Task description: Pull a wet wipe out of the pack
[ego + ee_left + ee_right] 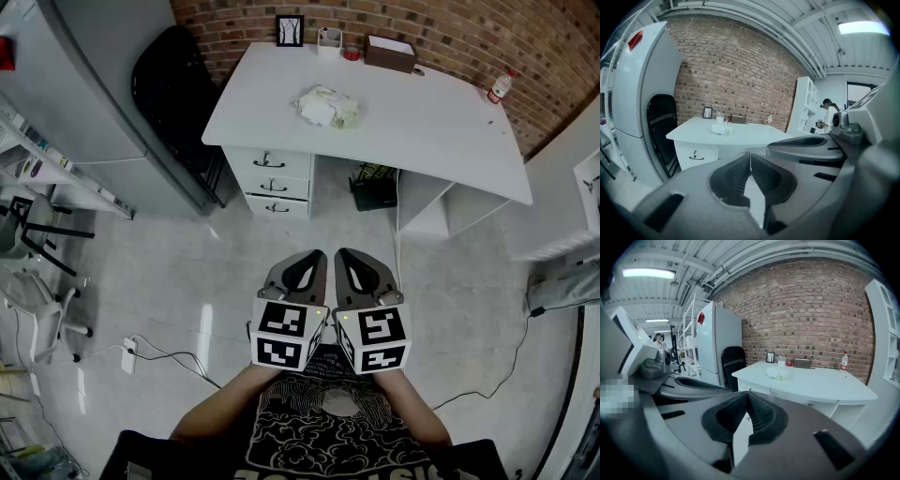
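Red brick wall (450,28) closes off the far side of the room, and a smooth white desk (441,131) with a rounded corner stands against it. Near the middle of the desktop lies the soft, crumpled, pale wet wipe pack (328,106), whitish with a yellow-green tinge and wrinkled like loose film. Its long axis runs across the desk, roughly along the wall, the right end sitting slightly nearer the front edge. Which way its opening faces I cannot make out.

Along the wall behind it stand a small black picture frame (290,30), a white cup (329,39) and a brown rectangular box (390,52). A clear plastic bottle (500,86) with a red label is off at the right corner. Three white drawers (272,178) with dark handles sit under the desk's left end, and a black padded chair (178,84) is beside it.

Well away from the desk, over the glossy grey floor (187,281), the person holds both tools close to the body. The left gripper (314,258) has its ribbed dark pads (733,173) pressed together with nothing between them. The right gripper (345,258), just beside it, is likewise closed and empty.
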Demonstrator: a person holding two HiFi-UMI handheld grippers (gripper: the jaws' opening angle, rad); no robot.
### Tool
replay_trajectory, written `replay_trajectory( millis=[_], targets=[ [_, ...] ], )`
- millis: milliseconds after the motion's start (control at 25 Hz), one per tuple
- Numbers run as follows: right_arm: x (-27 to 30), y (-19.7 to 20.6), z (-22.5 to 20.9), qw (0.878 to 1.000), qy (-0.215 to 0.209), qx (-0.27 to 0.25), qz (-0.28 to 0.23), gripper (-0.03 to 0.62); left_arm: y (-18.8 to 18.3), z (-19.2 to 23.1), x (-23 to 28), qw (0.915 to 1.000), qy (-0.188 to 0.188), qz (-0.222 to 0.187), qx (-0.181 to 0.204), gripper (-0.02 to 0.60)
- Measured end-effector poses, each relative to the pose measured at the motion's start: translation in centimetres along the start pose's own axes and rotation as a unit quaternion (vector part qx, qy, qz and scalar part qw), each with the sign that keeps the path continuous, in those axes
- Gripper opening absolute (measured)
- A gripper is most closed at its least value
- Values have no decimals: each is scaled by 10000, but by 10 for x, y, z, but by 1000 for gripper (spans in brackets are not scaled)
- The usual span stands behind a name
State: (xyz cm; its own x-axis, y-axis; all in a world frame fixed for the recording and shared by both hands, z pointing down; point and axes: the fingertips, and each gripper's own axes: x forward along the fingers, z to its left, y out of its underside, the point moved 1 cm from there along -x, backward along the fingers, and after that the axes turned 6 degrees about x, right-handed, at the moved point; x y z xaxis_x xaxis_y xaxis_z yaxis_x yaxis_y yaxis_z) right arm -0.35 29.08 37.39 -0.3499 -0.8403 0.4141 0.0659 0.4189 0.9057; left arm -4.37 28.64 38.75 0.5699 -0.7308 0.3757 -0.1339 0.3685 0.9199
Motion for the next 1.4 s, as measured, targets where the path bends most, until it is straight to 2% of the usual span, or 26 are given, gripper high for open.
replay_trajectory(
  millis=[480,880,1400],
  targets=[
    [8,-3,16,10000,0,-57,4,17,3,20,-5,10000,-34,18,-48,15],
    [29,-7,16,9998,-179,-74,52,17,2,35,5,9998,-116,51,-156,15],
    [88,-29,-38,9992,-346,-29,191,18,-23,56,81,9994,-205,135,-238,12]
  ],
)
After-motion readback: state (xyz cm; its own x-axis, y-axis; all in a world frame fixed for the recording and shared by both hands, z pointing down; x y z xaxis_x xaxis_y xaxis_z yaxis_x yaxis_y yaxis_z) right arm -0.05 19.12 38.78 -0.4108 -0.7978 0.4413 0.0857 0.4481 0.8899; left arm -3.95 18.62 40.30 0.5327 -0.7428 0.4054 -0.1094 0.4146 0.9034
